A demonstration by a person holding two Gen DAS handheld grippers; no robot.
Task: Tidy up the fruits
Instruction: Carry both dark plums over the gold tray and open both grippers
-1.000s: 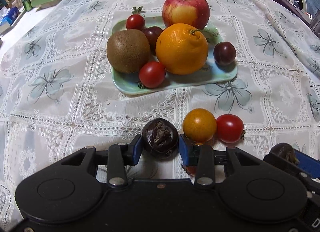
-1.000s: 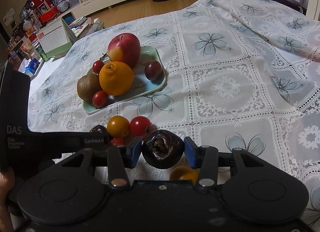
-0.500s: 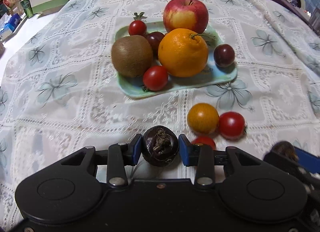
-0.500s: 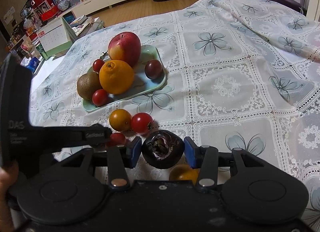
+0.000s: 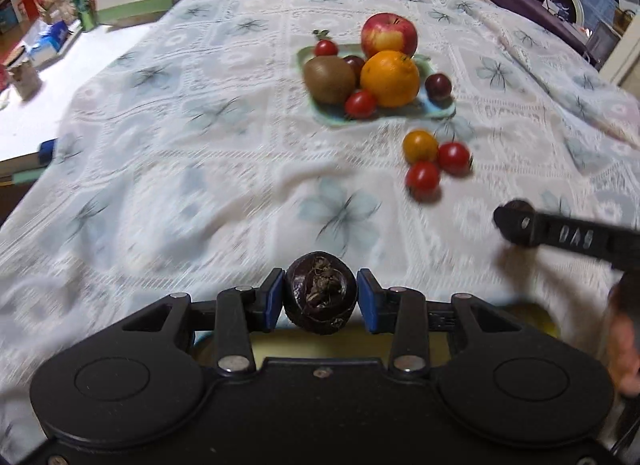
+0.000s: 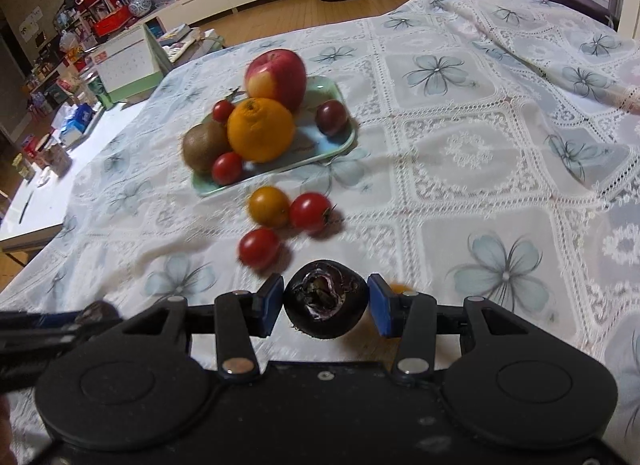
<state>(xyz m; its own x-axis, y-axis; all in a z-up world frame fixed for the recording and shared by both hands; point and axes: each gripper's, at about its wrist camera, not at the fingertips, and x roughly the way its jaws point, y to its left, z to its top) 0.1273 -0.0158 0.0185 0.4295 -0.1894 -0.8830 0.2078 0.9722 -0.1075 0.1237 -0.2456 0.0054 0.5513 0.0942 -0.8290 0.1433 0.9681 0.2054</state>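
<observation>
L claw (image 5: 320, 297): level, low over lace cloth (image 5: 200, 185), clamped on wrinkled dark round fruit (image 5: 320, 292). R claw (image 6: 326, 301): level, gripped glossy split dark fruit (image 6: 326, 297).

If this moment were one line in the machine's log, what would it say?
left gripper: shut on dark fruit | right gripper: shut on dark fruit | plate: full | three small fruits on cloth

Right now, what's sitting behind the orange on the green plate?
Directly behind the orange stands the red apple, its lower part covered by the orange. The plate surface between them is hidden.
</observation>
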